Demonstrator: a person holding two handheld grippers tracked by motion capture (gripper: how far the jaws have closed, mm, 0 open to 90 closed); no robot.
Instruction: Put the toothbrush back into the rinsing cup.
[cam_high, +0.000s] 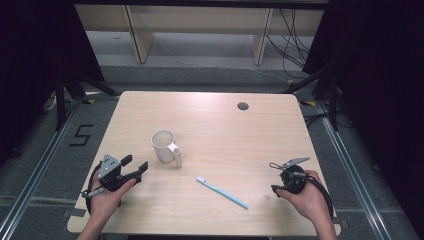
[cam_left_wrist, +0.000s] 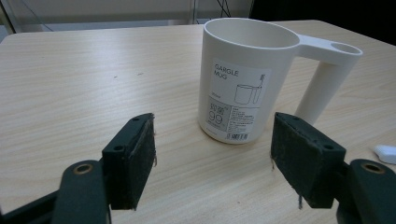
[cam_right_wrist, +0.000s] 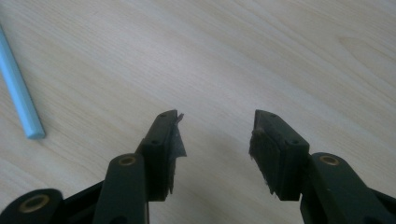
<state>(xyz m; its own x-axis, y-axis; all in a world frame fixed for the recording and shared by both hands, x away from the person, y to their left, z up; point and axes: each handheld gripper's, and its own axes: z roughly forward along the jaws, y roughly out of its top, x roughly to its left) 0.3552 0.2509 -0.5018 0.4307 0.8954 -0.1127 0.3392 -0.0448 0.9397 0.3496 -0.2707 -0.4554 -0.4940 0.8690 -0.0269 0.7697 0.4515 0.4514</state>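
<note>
A white mug (cam_high: 164, 145) with a hollow tube handle stands upright on the left half of the wooden table (cam_high: 215, 120). In the left gripper view the mug (cam_left_wrist: 238, 79) carries a "GARGLE MUG" label. My left gripper (cam_high: 137, 162) rests on the table a little short of it, open (cam_left_wrist: 212, 122), with nothing between its pads. A light-blue toothbrush (cam_high: 222, 192) lies flat near the front middle, white head toward the mug. My right gripper (cam_high: 273, 177) is to its right, open (cam_right_wrist: 217, 119) over bare wood, with the toothbrush handle end (cam_right_wrist: 21, 102) off to one side.
A round cable hole (cam_high: 243, 106) sits in the table's far right part. The toothbrush's white head (cam_left_wrist: 385, 153) peeks in at the right edge of the left gripper view. Dark stands, cables and a grey floor surround the table.
</note>
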